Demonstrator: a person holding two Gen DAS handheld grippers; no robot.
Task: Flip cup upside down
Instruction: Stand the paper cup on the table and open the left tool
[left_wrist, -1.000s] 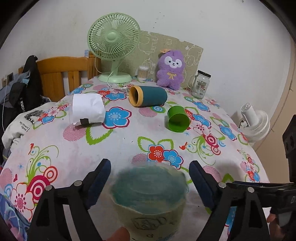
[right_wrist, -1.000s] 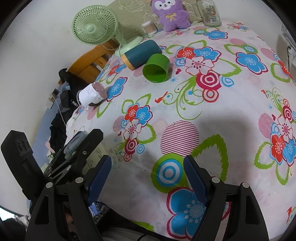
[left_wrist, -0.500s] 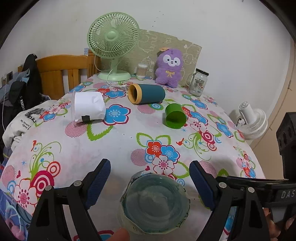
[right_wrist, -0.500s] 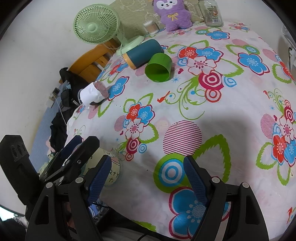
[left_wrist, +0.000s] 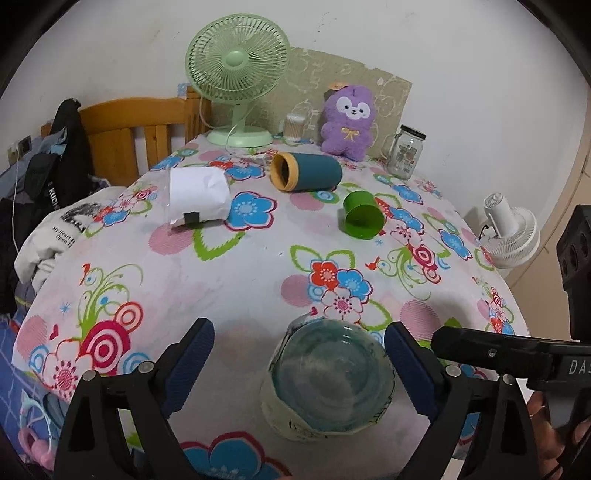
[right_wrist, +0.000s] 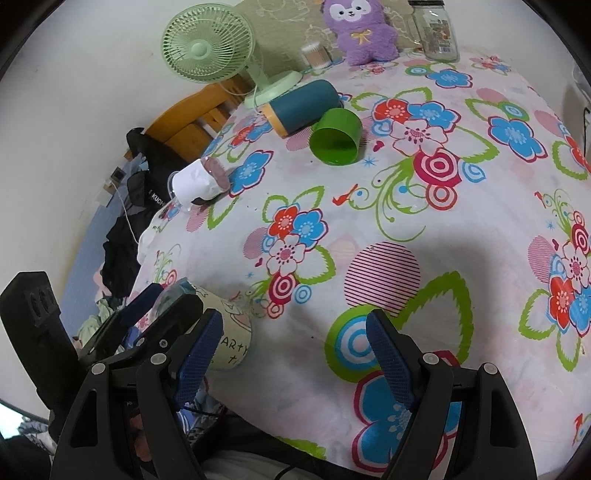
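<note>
Partly hidden in the right wrist view, the pale cup (right_wrist: 231, 334) is seen near the table's near-left edge, its upper part covered by the left gripper (right_wrist: 162, 306) and by one blue pad of the right gripper (right_wrist: 295, 354). In the left wrist view the cup (left_wrist: 328, 380) is seen between the blue pads of the left gripper (left_wrist: 299, 363), closer to the right-hand pad; whether that pad touches it cannot be told. A round, bluish, glassy end is turned toward the camera, and whether this is the base or the mouth cannot be made out. Printed lettering on its wall is only partly legible.

The left jaws are held wide apart and nothing is clamped. The right jaws are likewise spread wide, with only flowered tablecloth (right_wrist: 369, 229) between them. The lower parts of both tools are cut off by the frame.

Farther back, a green cup (left_wrist: 360, 218) is seen lying on its side, its open mouth empty. A teal tumbler (left_wrist: 304, 171) with a yellow rim lies on its side behind it, its interior dark. A white-wrapped container (left_wrist: 197, 195) lies on its side to the left; its contents cannot be seen. A glass jar (left_wrist: 406, 151) stands upright near a purple plush toy (left_wrist: 347, 123) and a green fan (left_wrist: 238, 74).
</note>
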